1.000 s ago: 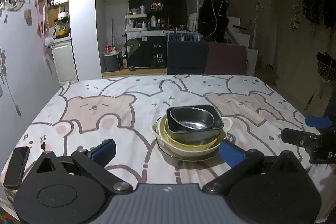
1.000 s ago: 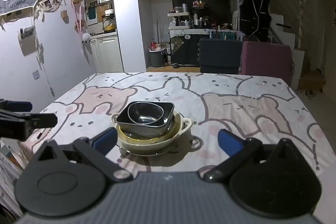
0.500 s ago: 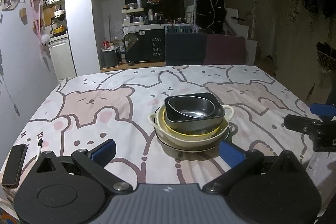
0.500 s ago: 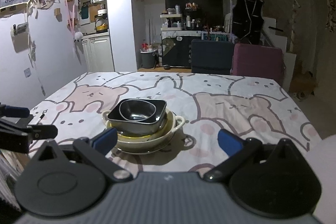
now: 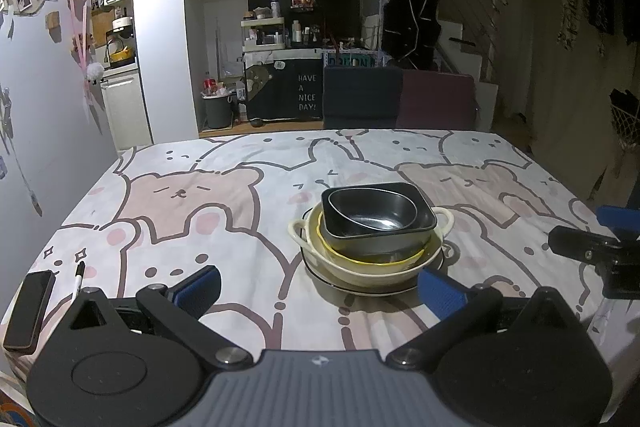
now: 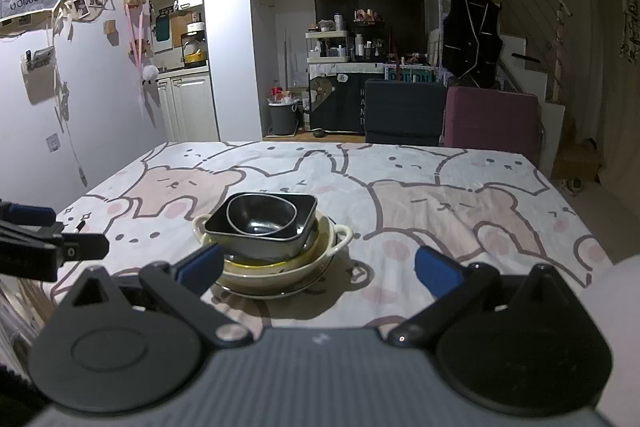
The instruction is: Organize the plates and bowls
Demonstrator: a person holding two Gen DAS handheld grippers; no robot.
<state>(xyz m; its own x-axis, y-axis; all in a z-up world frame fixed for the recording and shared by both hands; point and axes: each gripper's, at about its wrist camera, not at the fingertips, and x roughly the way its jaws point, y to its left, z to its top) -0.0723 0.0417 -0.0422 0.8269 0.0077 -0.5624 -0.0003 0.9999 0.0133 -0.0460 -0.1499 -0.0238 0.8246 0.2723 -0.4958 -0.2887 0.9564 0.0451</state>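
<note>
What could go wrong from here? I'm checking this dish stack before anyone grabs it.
1. The small black bowl sits tilted inside the square black dish, so it may slide if the stack is jolted.
2. The stack rests on a tablecloth that could shift.
3. A phone and pen near the left edge could be knocked off.

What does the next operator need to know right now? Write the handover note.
Left gripper: open, empty, near the table edge.
Right gripper: open, empty, also facing the stack.
Dishes: one nested stack mid-table: small black bowl in a black square dish, on a yellow plate, in a cream handled bowl, on a plate.
Done: stacking appears finished.
Left: confirm; nothing else loose.
</note>
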